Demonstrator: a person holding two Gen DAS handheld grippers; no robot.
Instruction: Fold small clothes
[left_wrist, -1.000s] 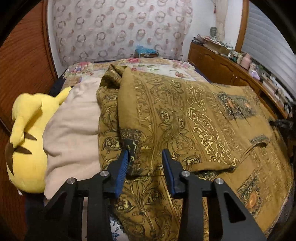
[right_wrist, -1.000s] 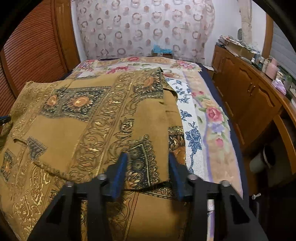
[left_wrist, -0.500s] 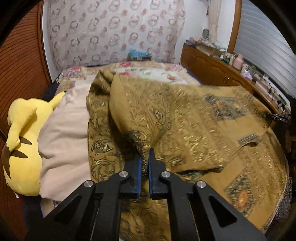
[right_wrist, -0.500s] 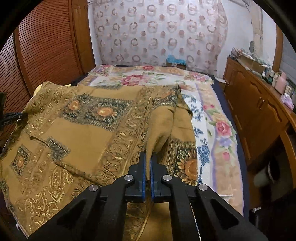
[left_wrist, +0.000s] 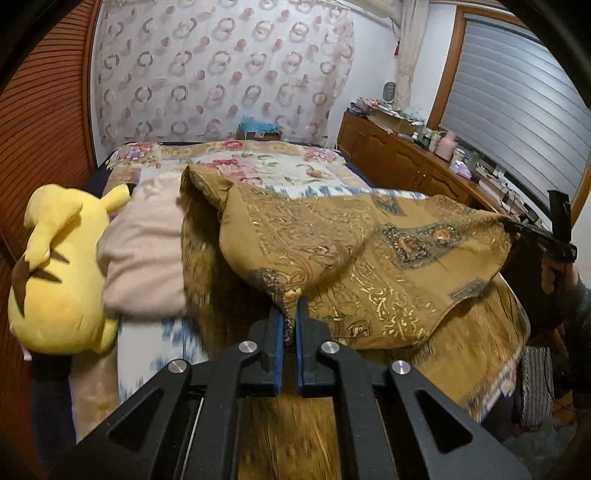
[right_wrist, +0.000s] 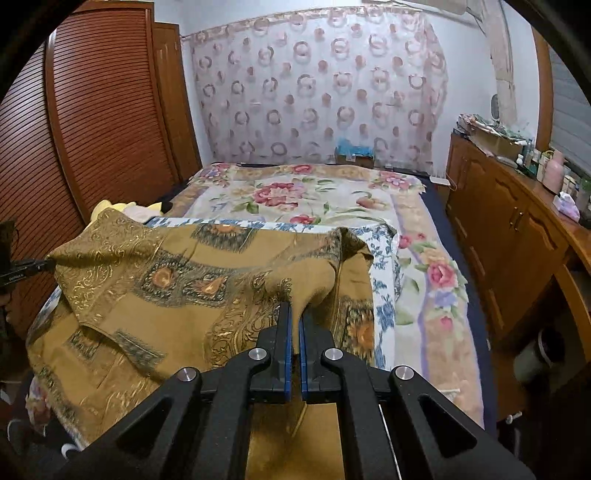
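A mustard-gold garment with dark ornate print (left_wrist: 369, 251) lies across the near part of the bed; it also shows in the right wrist view (right_wrist: 177, 291). My left gripper (left_wrist: 289, 314) is shut on one corner of its upper layer and holds it lifted off the bed. My right gripper (right_wrist: 294, 317) is shut on the other corner, also lifted. The upper layer hangs stretched between the two grippers above the lower layer. The right gripper shows at the right edge of the left wrist view (left_wrist: 546, 240).
A yellow plush toy (left_wrist: 55, 266) and a beige pillow (left_wrist: 144, 251) lie at the left side of the bed. The floral bedspread (right_wrist: 303, 195) covers the far half. A wooden sideboard (right_wrist: 517, 236) with bottles runs along the right. A slatted wooden wardrobe (right_wrist: 92, 122) stands left.
Both grippers went from open to shut on the garment's corners, then rose and pulled back, lifting the upper layer off the bed.
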